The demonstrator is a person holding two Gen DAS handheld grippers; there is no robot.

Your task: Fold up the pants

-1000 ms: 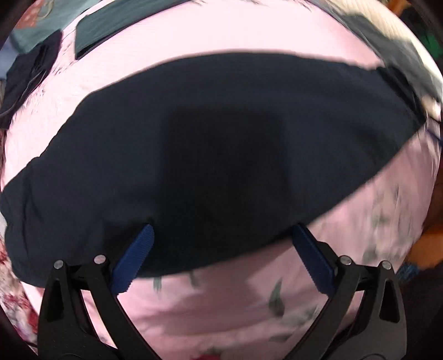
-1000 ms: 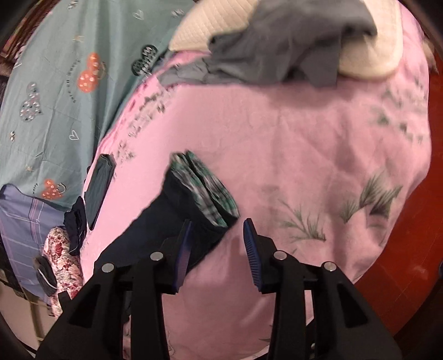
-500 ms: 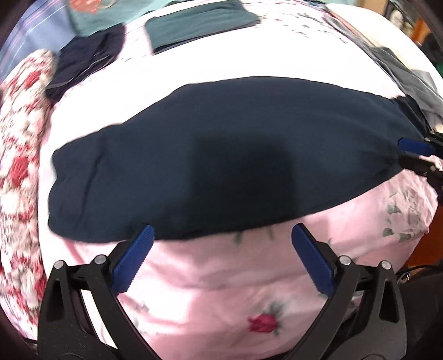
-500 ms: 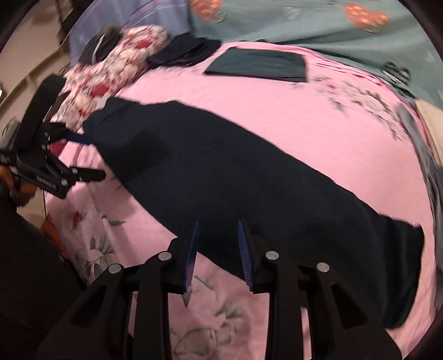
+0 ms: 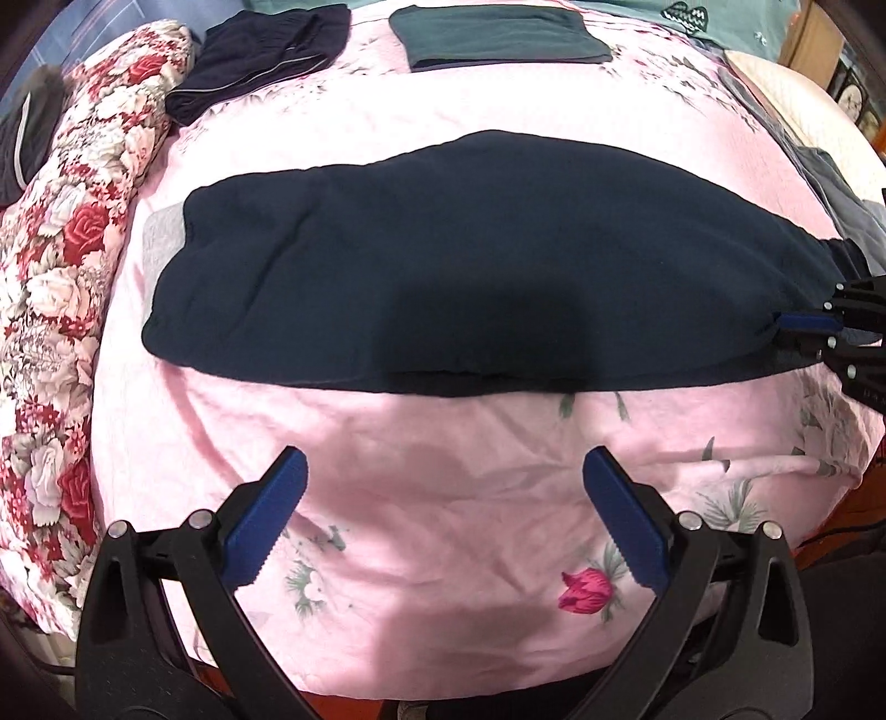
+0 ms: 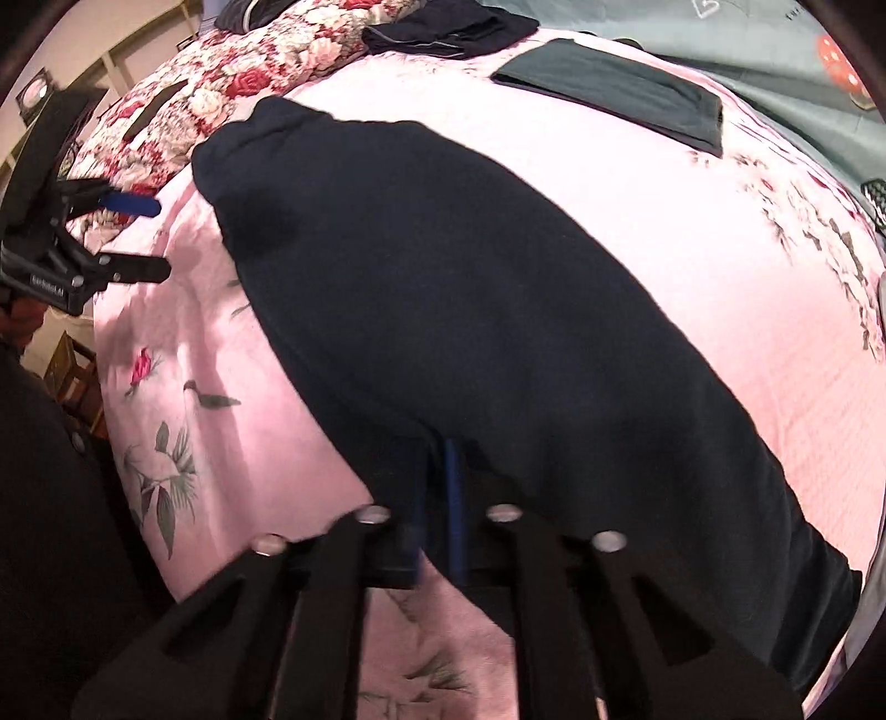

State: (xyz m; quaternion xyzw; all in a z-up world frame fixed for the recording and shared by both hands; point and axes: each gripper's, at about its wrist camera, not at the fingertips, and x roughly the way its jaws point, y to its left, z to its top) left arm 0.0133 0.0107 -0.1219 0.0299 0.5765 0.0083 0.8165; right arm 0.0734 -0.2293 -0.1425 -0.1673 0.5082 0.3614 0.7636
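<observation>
Dark navy pants [image 5: 470, 266] lie flat, folded lengthwise, across a pink floral bedspread [image 5: 443, 498]; they also fill the right wrist view [image 6: 498, 310]. My left gripper [image 5: 443, 515] is open and empty, a little in front of the pants' near edge. My right gripper [image 6: 437, 498] is shut on the pants' near edge at the waist end; it shows at the right edge of the left wrist view [image 5: 803, 327]. The left gripper appears far left in the right wrist view [image 6: 144, 238].
A folded dark green garment [image 5: 498, 33] and folded navy clothes [image 5: 260, 50] lie at the far side of the bed. A red-rose quilt [image 5: 61, 277] runs along the left. Grey clothing [image 5: 841, 205] lies at the right, by a cream pillow [image 5: 797, 94].
My left gripper pulled back from the pants, now showing their whole length. My right gripper swung round from the waistband end and closed on the pants' edge.
</observation>
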